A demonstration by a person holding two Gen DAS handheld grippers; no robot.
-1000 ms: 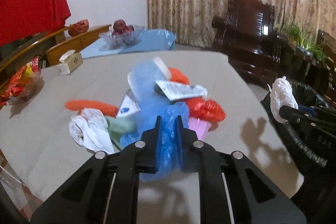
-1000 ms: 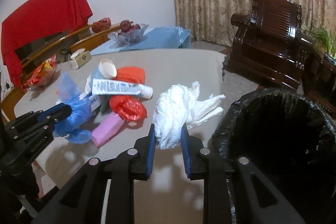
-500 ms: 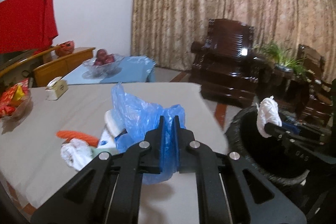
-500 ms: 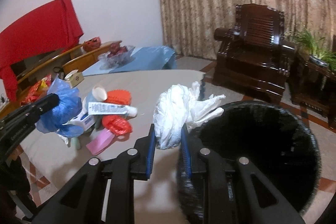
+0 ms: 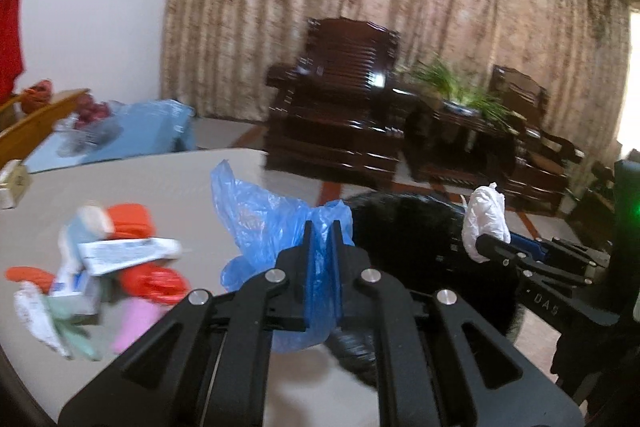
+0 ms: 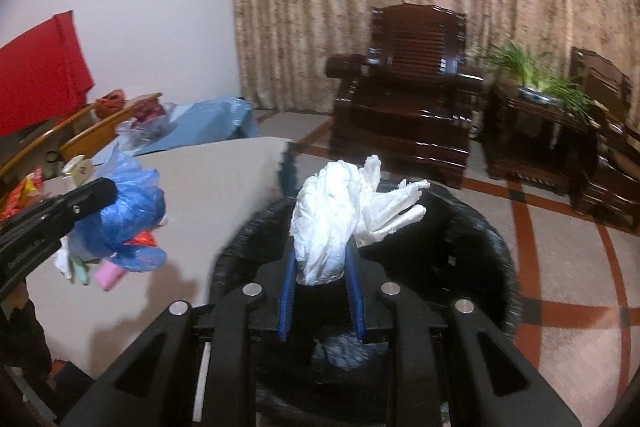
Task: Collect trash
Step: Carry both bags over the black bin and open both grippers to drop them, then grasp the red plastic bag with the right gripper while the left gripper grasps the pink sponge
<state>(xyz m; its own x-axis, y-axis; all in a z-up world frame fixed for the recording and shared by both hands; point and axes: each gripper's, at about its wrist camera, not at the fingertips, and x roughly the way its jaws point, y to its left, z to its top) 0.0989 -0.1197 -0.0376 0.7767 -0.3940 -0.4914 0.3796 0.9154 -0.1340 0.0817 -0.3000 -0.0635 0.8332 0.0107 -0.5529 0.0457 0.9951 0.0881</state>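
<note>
- My left gripper (image 5: 322, 239) pinches the blue bag (image 5: 264, 219) tight, beside the black bin (image 6: 472, 247).
- My right gripper (image 6: 320, 267) clamps the white glove wad (image 6: 332, 219) over the bin (neither dropped yet).
- A pile of trash (image 5: 104, 267) waits on the table (image 5: 168, 179).

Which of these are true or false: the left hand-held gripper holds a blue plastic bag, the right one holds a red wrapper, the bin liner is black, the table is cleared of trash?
1. The left hand-held gripper grips a crumpled blue plastic bag. True.
2. The right hand-held gripper holds a red wrapper. False: it clamps a crumpled white plastic bag.
3. The round trash bin has a black liner. True.
4. The grey table is cleared. False: a white tube and other litter remain.
</note>
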